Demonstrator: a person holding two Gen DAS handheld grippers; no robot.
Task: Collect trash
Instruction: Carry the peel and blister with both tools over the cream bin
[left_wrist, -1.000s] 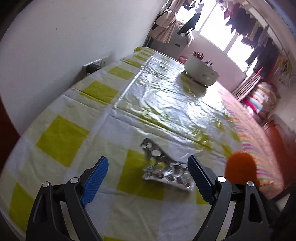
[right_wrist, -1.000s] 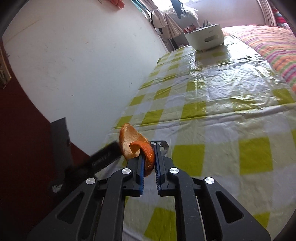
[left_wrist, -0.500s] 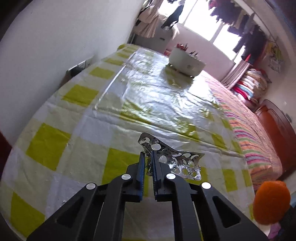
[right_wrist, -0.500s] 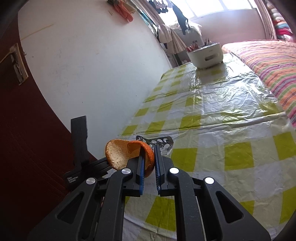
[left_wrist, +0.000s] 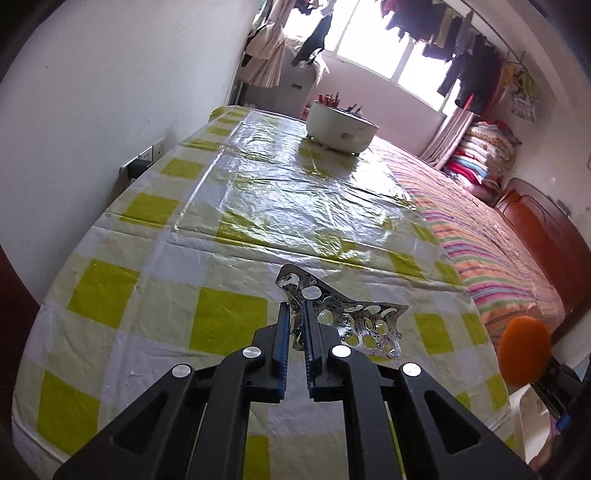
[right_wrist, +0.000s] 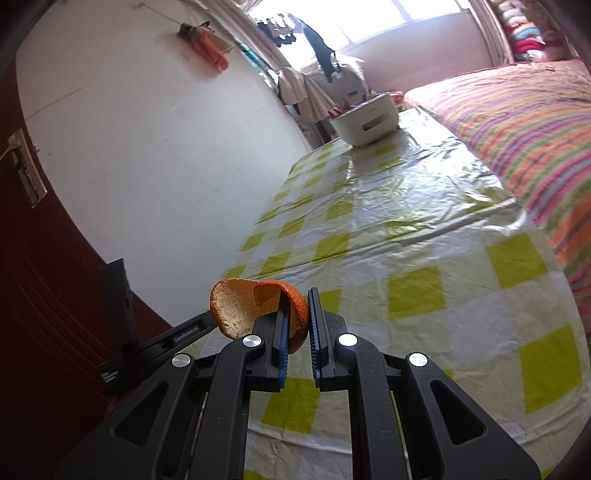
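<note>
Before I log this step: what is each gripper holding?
Left gripper: closed on the blister pack.
Right gripper: closed on the orange peel.

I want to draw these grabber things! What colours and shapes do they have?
Both look alike. The left gripper and right gripper have matte black plastic frames with triangle-shaped cut-outs and round silver bolt heads. Each slim finger carries a bright blue ribbed pad. No cables or sleeves show. Seen from the right camera, the other gripper's black body has small white lettering, too tiny to read.
</note>
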